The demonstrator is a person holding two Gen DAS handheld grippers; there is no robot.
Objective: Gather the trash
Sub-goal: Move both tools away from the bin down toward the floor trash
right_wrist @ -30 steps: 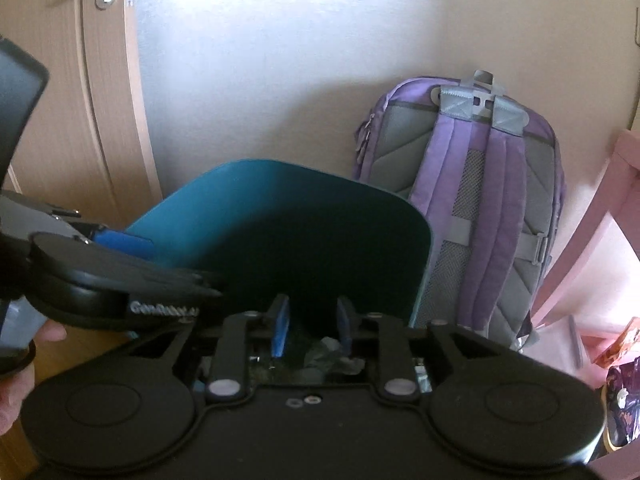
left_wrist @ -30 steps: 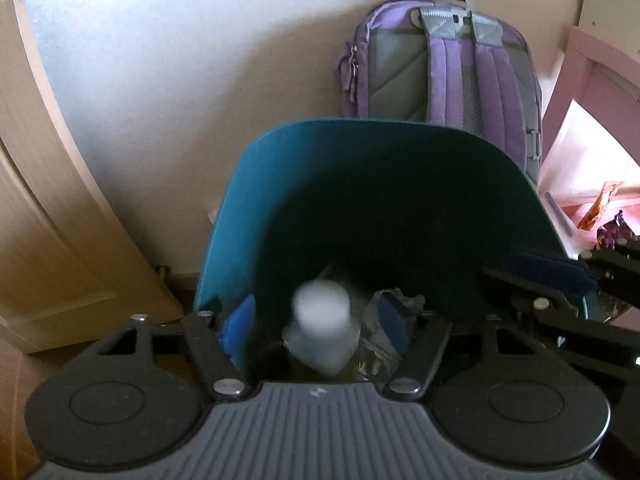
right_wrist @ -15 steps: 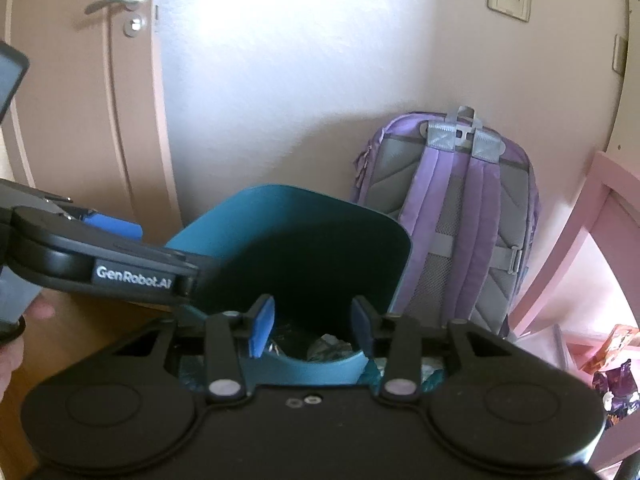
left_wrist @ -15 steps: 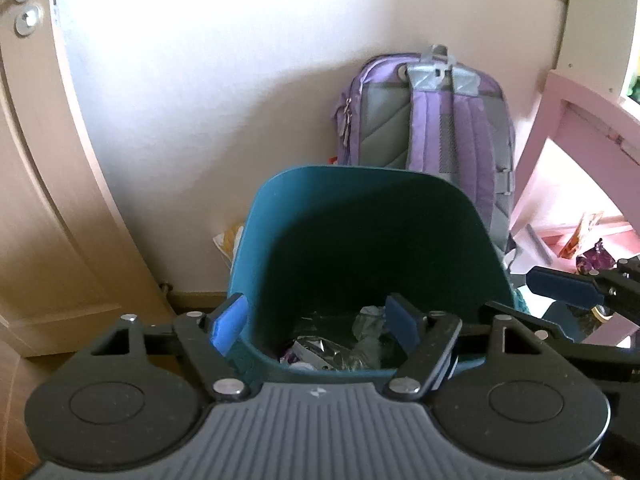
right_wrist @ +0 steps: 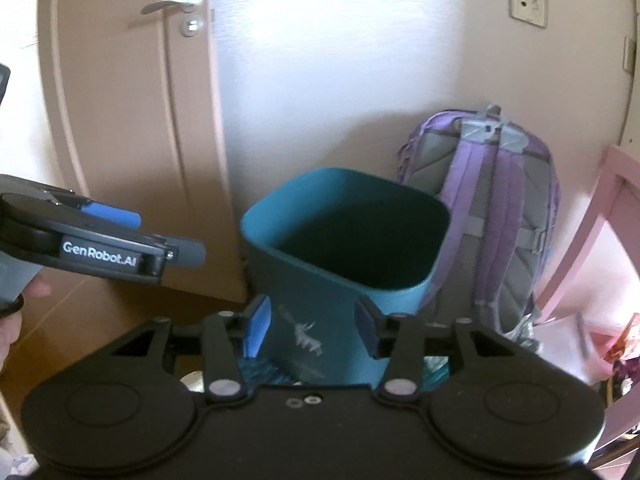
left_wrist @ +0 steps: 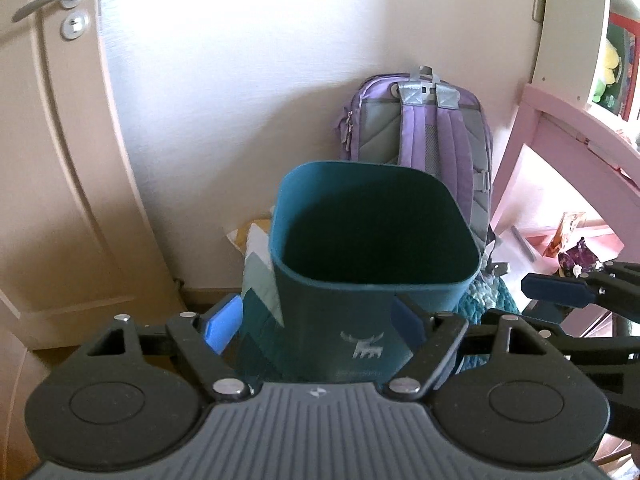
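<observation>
Trash bin (left_wrist: 372,240) ahead, below both our tongs, mouth up; left tongs (left_wrist: 316,320) and right tongs (right_wrist: 310,330) opening, empty.

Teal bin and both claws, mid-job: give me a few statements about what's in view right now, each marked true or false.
1. The left claw holds nothing. True; its jaws are opening.
2. The right claw grips a bottle. False; nothing is between its opening jaws.
3. The teal bin lies tipped on its side. False; it stands upright, mouth up.
4. A purple backpack leans on the wall behind the bin. True.
5. The door stands wide open. False; it looks shut.
</observation>
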